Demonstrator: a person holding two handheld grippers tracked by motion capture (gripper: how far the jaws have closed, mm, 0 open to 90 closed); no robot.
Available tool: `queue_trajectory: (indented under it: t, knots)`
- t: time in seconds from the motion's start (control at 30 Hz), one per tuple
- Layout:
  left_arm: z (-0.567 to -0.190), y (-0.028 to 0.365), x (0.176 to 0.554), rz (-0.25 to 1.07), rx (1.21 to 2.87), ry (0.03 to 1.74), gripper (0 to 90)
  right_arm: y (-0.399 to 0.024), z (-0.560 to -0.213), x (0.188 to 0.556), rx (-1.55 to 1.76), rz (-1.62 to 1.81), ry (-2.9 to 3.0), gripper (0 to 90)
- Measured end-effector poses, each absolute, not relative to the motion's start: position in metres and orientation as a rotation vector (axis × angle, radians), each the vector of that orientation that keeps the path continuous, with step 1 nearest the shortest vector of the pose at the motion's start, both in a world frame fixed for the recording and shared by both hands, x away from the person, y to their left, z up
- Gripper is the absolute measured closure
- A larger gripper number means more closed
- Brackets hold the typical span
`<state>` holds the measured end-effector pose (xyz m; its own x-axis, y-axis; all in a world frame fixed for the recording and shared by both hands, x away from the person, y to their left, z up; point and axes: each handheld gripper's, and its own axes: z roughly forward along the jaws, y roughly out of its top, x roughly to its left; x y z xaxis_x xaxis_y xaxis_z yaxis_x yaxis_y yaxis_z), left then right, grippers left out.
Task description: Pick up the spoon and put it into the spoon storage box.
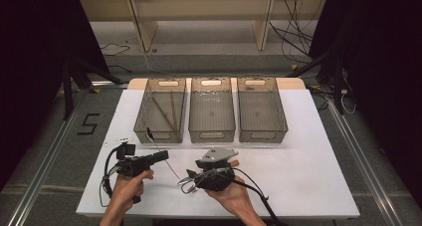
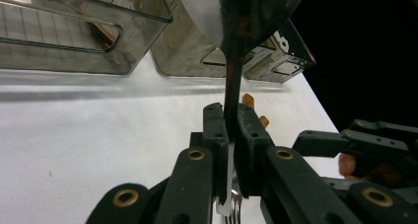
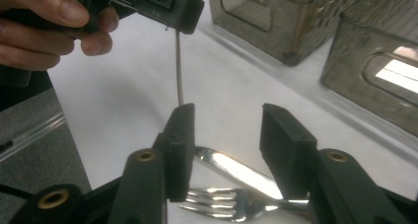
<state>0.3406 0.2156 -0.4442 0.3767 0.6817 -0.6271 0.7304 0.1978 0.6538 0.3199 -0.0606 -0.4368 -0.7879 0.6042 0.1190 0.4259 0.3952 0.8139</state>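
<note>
We're looking at a lab-style recording setup here, not a home or kitchen. A white table (image 1: 298,176) stands on grey floor, with metal rails (image 1: 45,156) running along both sides. Dark curtains (image 1: 30,61) close in left and right. Beyond the far edge, loose cables (image 1: 293,34) trail over the floor under a plain wooden frame (image 1: 144,29). A black taped number (image 1: 88,123) marks the floor off the table's left edge. Three identical smoky plastic bins (image 1: 211,111) sit lined up along the far edge, neatly staged.
</note>
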Motion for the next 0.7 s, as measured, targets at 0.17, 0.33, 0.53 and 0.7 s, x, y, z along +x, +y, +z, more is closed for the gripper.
queue_trajectory:
  t: [0.17, 0.33, 0.53, 0.7]
  knots:
    - [-0.439, 0.212, 0.343, -0.02, 1.547, 1.312, 84.7, -0.081, -0.433, 0.315, 0.919, 1.385, 2.419, 48.1]
    - [-0.431, 0.209, 0.347, -0.007, 1.572, 1.288, 84.7, -0.102, -0.43, 0.309, 0.929, 1.388, 2.391, 44.8]
    - [-0.424, 0.202, 0.36, -0.036, 1.589, 1.266, 84.6, -0.133, -0.432, 0.301, 0.96, 1.411, 2.336, 41.1]
    - [-0.416, 0.191, 0.373, -0.045, 1.614, 1.247, 84.6, -0.153, -0.435, 0.295, 0.985, 1.409, 2.308, 38.2]
